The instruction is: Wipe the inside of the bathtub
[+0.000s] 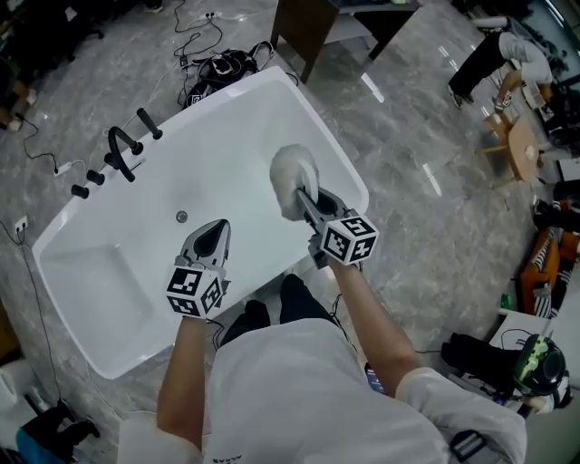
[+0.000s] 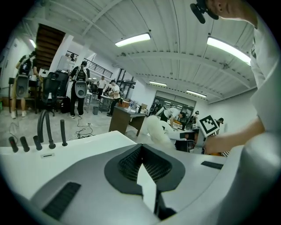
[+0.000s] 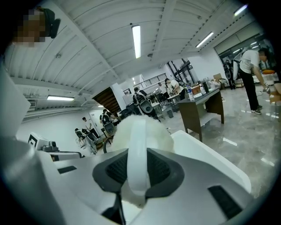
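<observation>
The white bathtub [image 1: 337, 145] lies slantwise below me, its drain [image 1: 181, 216] near the middle. A fluffy white wiping pad [image 1: 294, 178] hangs over the tub's right side, above the inner wall. My right gripper [image 1: 304, 203] is shut on the pad's white strap [image 3: 136, 149], and the fluffy pad [image 3: 156, 131] fills the space past the jaws. My left gripper [image 1: 212, 237] hovers over the tub's middle, shut with nothing in it. In the left gripper view the left gripper [image 2: 141, 153] points along the tub rim [image 2: 88, 143], with the pad [image 2: 156, 130] off to the right.
A black faucet set [image 1: 122, 149] stands on the tub's far left rim, and the faucet set [image 2: 44, 127] shows again at the left. Cables [image 1: 217, 65] and a brown desk [image 1: 317, 27] lie beyond the tub. Bags [image 1: 494, 358] sit at right; people stand around the room.
</observation>
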`<state>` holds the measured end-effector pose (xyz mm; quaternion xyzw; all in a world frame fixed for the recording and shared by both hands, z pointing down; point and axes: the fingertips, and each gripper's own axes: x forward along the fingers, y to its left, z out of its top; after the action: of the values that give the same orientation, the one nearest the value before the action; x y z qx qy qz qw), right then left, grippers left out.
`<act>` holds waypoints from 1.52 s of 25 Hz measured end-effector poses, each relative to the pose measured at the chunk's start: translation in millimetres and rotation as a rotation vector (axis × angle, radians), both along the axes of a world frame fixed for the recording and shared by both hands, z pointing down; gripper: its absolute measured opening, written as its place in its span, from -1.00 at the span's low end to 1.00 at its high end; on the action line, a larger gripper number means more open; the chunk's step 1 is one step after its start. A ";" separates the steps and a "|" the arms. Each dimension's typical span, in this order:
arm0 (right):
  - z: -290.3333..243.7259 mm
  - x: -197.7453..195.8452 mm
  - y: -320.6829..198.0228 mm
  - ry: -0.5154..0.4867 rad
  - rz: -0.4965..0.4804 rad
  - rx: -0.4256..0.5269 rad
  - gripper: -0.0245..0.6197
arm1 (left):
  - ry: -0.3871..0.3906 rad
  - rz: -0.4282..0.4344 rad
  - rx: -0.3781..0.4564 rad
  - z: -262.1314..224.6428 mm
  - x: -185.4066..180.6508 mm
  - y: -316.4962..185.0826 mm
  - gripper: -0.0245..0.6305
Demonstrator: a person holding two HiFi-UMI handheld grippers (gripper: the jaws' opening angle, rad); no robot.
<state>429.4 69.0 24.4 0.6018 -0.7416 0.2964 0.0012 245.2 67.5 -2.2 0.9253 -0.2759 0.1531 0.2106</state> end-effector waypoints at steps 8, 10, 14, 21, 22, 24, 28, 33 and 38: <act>83.5 54.8 -97.3 -0.006 -0.051 -0.040 -0.63 | -0.036 -0.077 -0.030 37.3 46.8 -44.0 -0.90; 105.3 63.8 -123.4 -0.009 -0.068 -0.039 -0.63 | -0.043 -0.092 -0.034 50.0 59.0 -57.9 -0.90; 153.2 74.2 -170.9 0.012 -0.117 -0.046 -0.63 | -0.073 -0.132 -0.034 83.1 76.3 -88.5 -0.90; 235.3 102.2 -251.2 0.017 -0.082 -0.062 -0.63 | -0.097 -0.205 -0.019 133.6 77.6 -147.0 -0.90; 245.3 105.6 -263.4 0.020 -0.070 -0.058 -0.63 | -0.103 -0.204 -0.018 140.8 77.5 -152.0 -0.90; 262.1 110.3 -289.7 0.027 -0.053 -0.041 -0.63 | -0.109 -0.202 -0.018 154.7 78.3 -158.9 -0.90; 288.0 128.0 -338.6 0.032 0.008 -0.008 -0.63 | -0.104 -0.214 -0.041 183.5 82.0 -156.9 -0.90; 314.0 135.3 -385.2 0.098 0.013 0.001 -0.63 | -0.116 -0.183 -0.063 216.2 89.1 -144.8 -0.90; 341.5 136.7 -406.2 0.147 -0.009 -0.029 -0.63 | -0.104 -0.219 -0.069 243.6 87.4 -160.2 -0.90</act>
<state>566.1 -337.2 365.9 0.6183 -0.7379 0.2624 0.0657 332.7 -92.7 241.4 0.8725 -0.3806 0.1864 0.2432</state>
